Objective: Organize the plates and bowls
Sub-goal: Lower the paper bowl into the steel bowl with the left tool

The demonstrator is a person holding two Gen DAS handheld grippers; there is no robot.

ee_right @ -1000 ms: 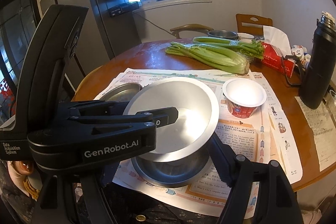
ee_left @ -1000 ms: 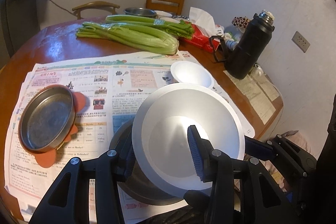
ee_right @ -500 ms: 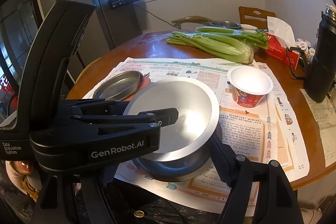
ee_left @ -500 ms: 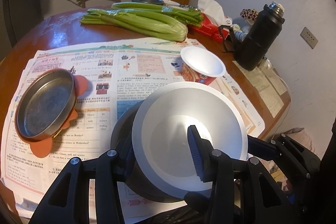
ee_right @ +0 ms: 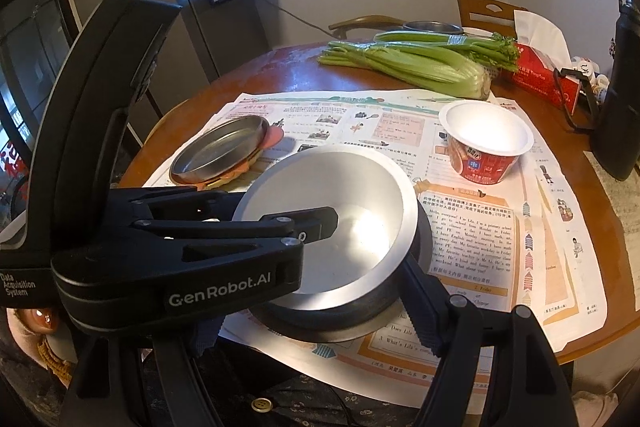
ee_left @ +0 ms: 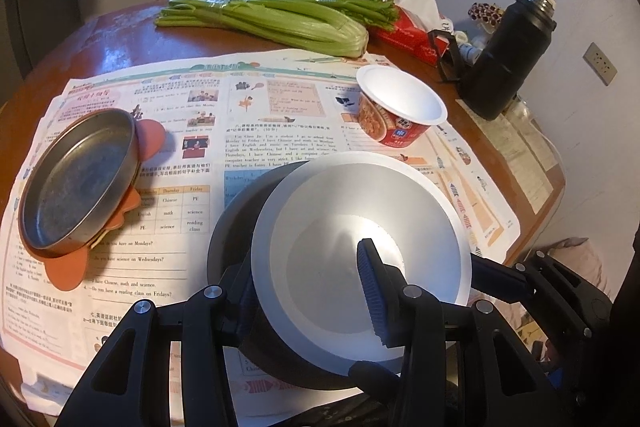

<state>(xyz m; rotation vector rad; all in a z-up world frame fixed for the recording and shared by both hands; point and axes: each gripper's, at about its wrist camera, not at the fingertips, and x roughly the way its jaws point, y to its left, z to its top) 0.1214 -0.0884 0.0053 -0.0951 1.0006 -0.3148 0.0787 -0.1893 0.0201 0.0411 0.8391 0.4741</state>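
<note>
On the newspaper-covered round table, both grippers pinched the steel bowl at six o'clock: left gripper and right gripper steadying opposite rims, seemingly for nesting.

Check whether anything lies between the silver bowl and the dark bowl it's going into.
Nothing visible does. The silver bowl sits partly down inside the dark bowl; the gap beneath it is hidden. The left tool clamps its near rim.
</note>
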